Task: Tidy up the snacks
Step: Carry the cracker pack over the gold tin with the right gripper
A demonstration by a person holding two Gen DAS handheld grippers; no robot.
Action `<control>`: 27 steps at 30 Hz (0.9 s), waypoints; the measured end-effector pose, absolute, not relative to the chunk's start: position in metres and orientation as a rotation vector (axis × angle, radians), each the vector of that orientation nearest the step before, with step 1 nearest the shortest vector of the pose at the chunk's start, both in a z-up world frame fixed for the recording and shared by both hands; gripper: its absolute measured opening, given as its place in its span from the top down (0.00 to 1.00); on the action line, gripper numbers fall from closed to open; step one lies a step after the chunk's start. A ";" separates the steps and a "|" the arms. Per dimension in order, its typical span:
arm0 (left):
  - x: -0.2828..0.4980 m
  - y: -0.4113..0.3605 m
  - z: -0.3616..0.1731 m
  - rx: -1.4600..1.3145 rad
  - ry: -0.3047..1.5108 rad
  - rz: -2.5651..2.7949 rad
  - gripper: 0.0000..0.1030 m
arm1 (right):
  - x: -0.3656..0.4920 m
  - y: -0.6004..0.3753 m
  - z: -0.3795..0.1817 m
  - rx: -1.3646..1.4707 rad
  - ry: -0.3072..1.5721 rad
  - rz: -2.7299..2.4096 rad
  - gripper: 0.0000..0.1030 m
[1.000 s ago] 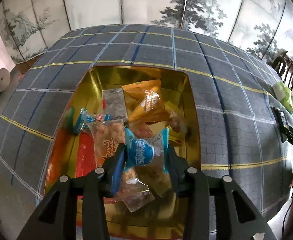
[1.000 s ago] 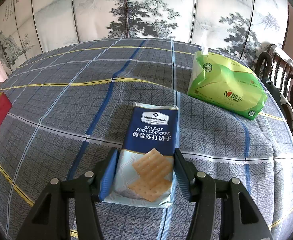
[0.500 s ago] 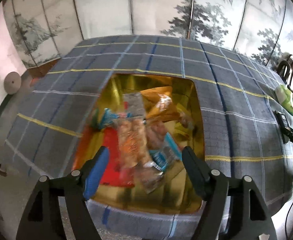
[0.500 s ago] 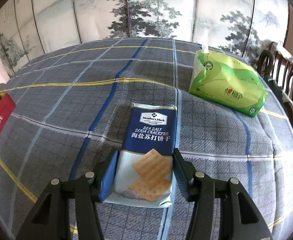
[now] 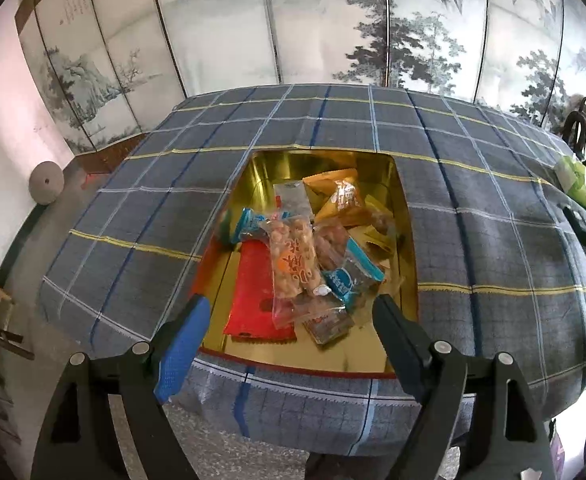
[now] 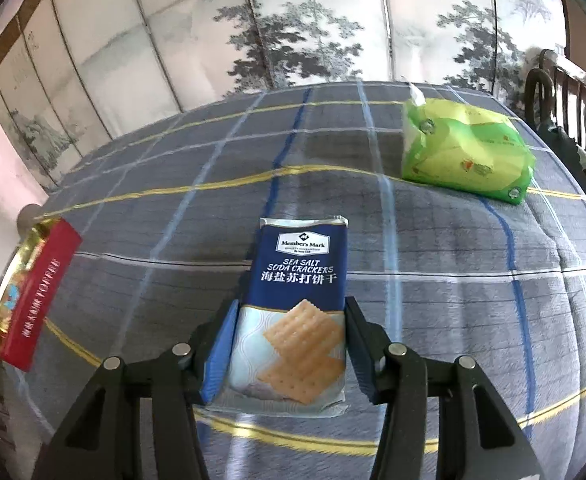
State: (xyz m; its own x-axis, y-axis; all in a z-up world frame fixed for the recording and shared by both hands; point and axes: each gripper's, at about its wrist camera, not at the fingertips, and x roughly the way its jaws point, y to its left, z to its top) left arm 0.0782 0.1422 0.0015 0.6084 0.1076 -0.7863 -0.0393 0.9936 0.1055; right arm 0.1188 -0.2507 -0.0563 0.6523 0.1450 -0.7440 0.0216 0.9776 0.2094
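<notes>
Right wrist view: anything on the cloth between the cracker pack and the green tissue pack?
Nothing: only bare plaid tablecloth separates the cracker pack from the green tissue pack, in the right wrist view.

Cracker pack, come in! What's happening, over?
Right gripper shut on cracker pack. Left gripper opening, empty, above snack tin. Path clear.

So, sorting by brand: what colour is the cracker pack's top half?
Dark navy blue soda cracker pack, clearest in the right wrist view.

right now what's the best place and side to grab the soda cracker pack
Grip the soda cracker pack across its two long edges near the lower, cracker-picture end, coming from its near short end. It is flat and narrow, so those edges fit between the pads; the right claw already clamps it there.
</notes>
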 end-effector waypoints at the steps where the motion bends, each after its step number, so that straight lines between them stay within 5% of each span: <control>1: 0.078 0.143 0.001 0.076 0.918 0.086 0.22 | 0.118 -0.244 -0.052 0.209 0.852 0.087 0.49; 27: 0.068 0.185 -0.013 0.027 0.922 0.129 0.19 | 0.189 0.056 -0.014 0.094 0.862 0.584 0.51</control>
